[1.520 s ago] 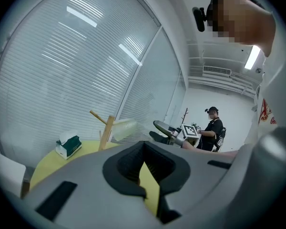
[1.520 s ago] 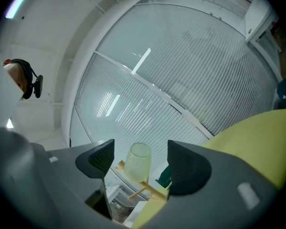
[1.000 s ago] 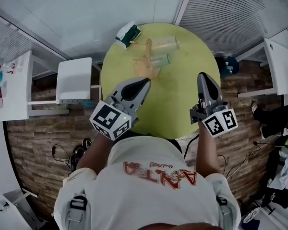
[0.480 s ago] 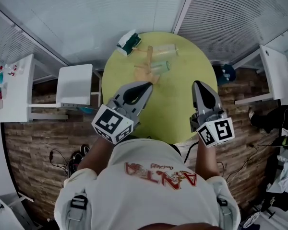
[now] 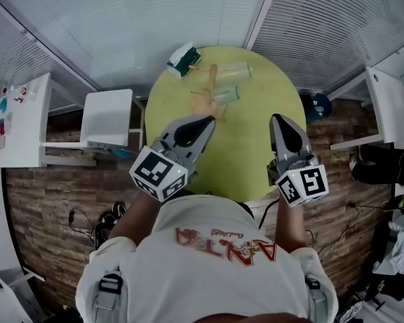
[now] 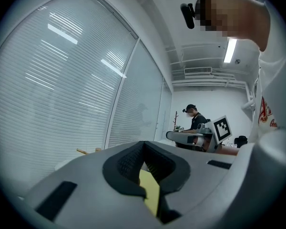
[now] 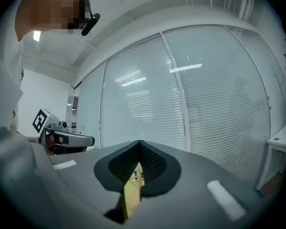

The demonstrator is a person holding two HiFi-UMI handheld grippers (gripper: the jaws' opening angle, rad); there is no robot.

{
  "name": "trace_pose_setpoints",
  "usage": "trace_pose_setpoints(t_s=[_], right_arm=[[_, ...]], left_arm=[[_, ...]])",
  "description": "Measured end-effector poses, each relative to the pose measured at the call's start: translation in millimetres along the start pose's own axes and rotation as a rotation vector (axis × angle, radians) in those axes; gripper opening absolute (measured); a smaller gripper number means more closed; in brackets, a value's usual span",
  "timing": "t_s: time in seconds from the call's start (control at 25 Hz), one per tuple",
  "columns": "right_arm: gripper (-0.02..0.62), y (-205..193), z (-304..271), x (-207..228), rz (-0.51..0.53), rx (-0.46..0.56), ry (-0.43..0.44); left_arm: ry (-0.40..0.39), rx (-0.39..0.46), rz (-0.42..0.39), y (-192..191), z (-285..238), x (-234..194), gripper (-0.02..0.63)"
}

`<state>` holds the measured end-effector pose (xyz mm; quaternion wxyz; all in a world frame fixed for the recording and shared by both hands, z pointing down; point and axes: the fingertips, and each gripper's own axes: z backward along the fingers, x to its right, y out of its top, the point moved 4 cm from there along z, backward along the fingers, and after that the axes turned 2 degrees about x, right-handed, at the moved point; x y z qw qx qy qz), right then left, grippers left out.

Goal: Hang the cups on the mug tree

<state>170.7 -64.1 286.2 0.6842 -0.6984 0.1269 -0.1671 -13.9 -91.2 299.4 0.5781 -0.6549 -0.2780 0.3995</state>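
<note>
A wooden mug tree [image 5: 208,90] stands on the far part of the round yellow-green table [image 5: 256,147]. One clear cup [image 5: 237,69] lies beside it, and a second clear cup [image 5: 227,94] lies right next to its base. My left gripper [image 5: 207,118] hovers over the near left of the table, shut and empty. The tips of its jaws meet in the left gripper view [image 6: 143,143]. My right gripper [image 5: 278,118] hovers over the near right, shut with nothing in it [image 7: 139,142]. Both point level toward the far side, well short of the cups.
A green and white box [image 5: 182,58] lies at the table's far left edge. Left of the table stands a white chair [image 5: 108,118], with a white desk [image 5: 23,123] beyond it. Another white desk [image 5: 385,106] is at the right. Blinds cover the windows behind. Another person [image 6: 196,120] stands far off.
My right gripper has rolled a little and shifted slightly inward over the table. The left gripper has hardly moved. Both have stayed shut, and the cups and tree have not moved.
</note>
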Motion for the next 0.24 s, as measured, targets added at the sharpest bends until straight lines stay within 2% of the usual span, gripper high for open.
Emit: trace_pose_setpoints(t_s=[0.24], right_arm=[[0.001,0.7,0.4,-2.4,0.014,-0.009,0.005]], left_arm=[[0.007,-0.002,-0.003,0.0,2.5,1.4,0.008]])
